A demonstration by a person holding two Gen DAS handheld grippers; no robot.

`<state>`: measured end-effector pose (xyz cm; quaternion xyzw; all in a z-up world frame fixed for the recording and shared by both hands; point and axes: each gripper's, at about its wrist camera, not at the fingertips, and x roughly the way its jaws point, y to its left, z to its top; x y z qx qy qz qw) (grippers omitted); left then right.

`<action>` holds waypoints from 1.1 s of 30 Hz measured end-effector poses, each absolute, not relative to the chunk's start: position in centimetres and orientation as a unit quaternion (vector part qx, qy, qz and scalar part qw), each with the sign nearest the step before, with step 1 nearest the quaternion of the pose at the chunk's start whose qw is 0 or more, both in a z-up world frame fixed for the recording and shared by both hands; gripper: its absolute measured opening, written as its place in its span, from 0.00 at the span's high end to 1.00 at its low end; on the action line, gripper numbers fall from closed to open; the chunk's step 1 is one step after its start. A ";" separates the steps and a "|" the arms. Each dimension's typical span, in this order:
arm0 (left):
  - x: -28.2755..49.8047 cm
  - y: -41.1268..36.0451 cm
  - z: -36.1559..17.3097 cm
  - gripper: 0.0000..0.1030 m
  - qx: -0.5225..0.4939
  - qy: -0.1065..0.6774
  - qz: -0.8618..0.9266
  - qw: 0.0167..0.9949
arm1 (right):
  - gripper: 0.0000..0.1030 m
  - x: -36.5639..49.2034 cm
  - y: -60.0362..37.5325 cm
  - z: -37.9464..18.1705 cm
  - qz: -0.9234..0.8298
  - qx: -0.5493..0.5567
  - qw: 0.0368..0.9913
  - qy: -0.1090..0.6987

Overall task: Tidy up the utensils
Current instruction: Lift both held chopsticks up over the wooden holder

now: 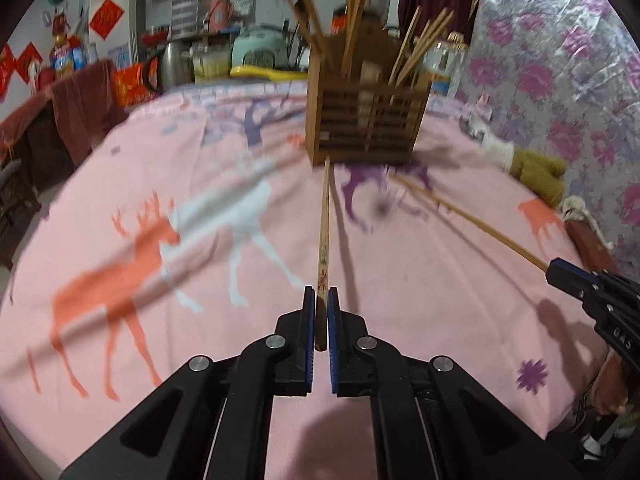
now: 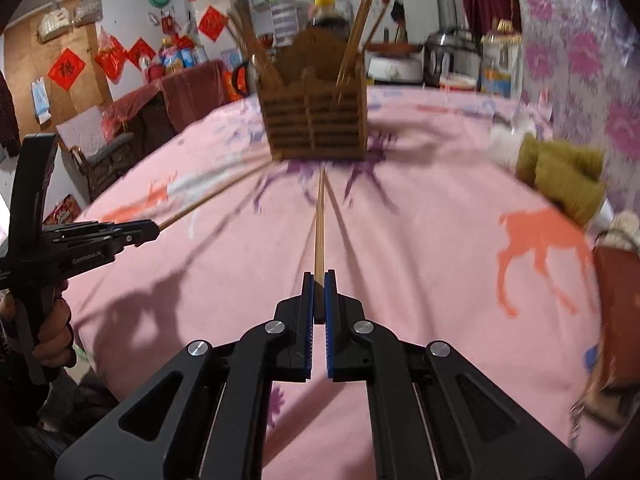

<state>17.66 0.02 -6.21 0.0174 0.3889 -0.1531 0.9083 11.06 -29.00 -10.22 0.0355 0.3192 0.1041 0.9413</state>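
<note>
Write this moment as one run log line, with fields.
left tool: shut on chopstick | right tool: shut on chopstick | wooden holder: upright on pink cloth, chopsticks inside

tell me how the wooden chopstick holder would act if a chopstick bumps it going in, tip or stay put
The wooden chopstick holder looks boxy and broad-based, so it probably stays upright. It sits on soft pink cloth, so it may rock or slide slightly. The chopsticks already in it lean outward, so a push near the rim seems likelier to tilt it.
</note>
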 end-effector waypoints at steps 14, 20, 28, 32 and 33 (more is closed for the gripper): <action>23.6 -1.6 2.3 0.95 -0.009 0.331 -0.169 0.928 | 0.95 15.4 -30.1 -1.3 0.110 0.053 0.973 0.196; 21.1 -0.6 -2.3 0.09 -0.005 0.362 -0.150 0.920 | 0.95 15.6 -30.1 -1.8 0.119 0.058 0.970 0.203; 20.7 -0.4 -10.4 0.75 0.021 0.463 -0.142 0.875 | 0.95 15.6 -30.2 -2.4 0.123 0.070 0.968 0.206; 20.5 0.5 -10.9 0.90 -0.004 0.460 -0.142 0.877 | 0.94 15.4 -30.2 -2.5 0.124 0.070 0.968 0.207; 20.5 0.7 -10.8 0.91 -0.013 0.459 -0.149 0.876 | 0.94 15.4 -30.2 -2.5 0.123 0.071 0.968 0.207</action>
